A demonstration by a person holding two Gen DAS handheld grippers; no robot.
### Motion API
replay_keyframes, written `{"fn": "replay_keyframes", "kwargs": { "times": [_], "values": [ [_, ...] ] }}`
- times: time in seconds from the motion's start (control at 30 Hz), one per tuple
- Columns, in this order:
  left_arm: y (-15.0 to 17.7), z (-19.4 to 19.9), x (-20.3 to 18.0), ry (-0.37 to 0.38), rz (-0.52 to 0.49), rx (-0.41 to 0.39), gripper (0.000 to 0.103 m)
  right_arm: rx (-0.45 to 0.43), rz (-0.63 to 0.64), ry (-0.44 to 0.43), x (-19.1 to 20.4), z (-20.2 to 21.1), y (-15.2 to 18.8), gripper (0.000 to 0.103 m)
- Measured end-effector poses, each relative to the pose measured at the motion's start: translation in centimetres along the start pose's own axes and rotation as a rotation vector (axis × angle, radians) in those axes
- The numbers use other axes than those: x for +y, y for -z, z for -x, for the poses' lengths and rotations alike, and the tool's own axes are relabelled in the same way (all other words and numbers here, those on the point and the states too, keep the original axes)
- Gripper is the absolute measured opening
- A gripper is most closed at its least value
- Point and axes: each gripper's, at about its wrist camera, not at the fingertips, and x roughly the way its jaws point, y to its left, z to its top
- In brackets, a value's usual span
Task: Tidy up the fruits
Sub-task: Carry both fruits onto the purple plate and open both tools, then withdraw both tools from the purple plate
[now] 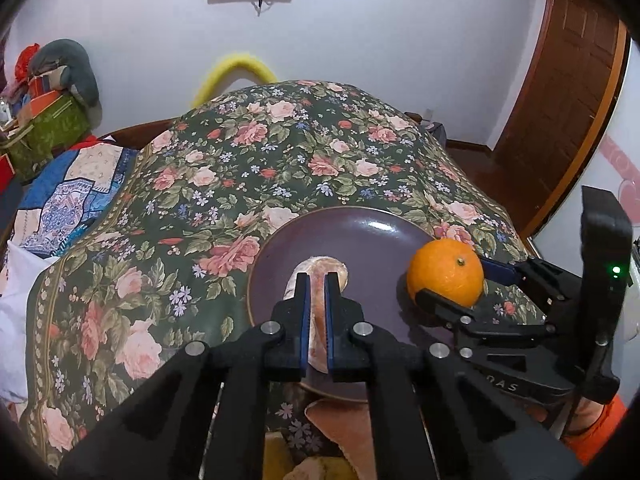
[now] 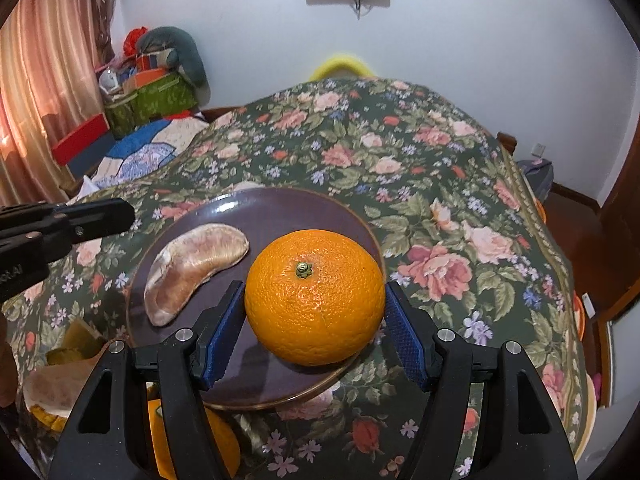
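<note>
A dark purple plate (image 1: 360,240) (image 2: 288,208) sits on the floral cloth. A peeled pomelo segment (image 2: 192,264) (image 1: 320,266) lies on its left half. My left gripper (image 1: 316,277) is shut, its fingers nearly touching with nothing held; the segment shows below, through the slit. In the right wrist view the left gripper (image 2: 120,210) hangs left of the plate, apart from the segment. My right gripper (image 2: 314,286) (image 1: 452,280) is shut on a whole orange (image 2: 316,296) (image 1: 446,272), a blue pad on each side, at the plate's near right rim.
A second orange (image 2: 224,440) and pomelo peel (image 2: 52,392) lie at the table's near edge, below the plate. The floral tablecloth (image 2: 440,184) covers the whole table. Boxes and clutter (image 2: 160,92) stand at the back left, and a wooden door (image 1: 560,100) is at the right.
</note>
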Motion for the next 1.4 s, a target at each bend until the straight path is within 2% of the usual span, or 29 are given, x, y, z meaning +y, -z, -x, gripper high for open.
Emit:
{"fn": "replay_keyframes", "kwargs": {
  "times": [0.17,0.23,0.3,0.37,0.77,0.9,1.2,1.4],
  "values": [
    [0.4,-0.1,0.1,0.005,0.003,0.019,0.008,0.015,0.032,0.021,0.5,-0.3,0.0,0.066],
    [0.6,0.0,0.1,0.004,0.009,0.023,0.012,0.019,0.033,0.029,0.6,-0.4,0.0,0.067],
    [0.8,0.2,0.3,-0.001,0.016,0.024,0.022,0.02,0.031,0.027,0.6,-0.1,0.1,0.067],
    [1.0,0.6,0.3,-0.005,0.018,0.021,0.025,0.012,0.026,0.021,0.6,0.3,0.1,0.067],
    [2.1,5.4,0.2,-0.01,0.033,-0.024,0.033,-0.053,0.024,0.028,1.5,4.9,0.2,0.07],
    [3.1,7.3,-0.1,-0.021,0.026,-0.043,0.047,-0.072,0.019,0.024,2.0,6.9,0.7,0.07],
    [5.6,10.6,-0.2,-0.038,0.014,-0.048,0.055,-0.101,0.025,0.031,3.4,10.2,2.2,0.071],
    [7.2,11.6,0.3,-0.039,0.036,-0.034,0.056,-0.108,0.029,0.031,4.2,11.4,3.1,0.071]
  ]
}}
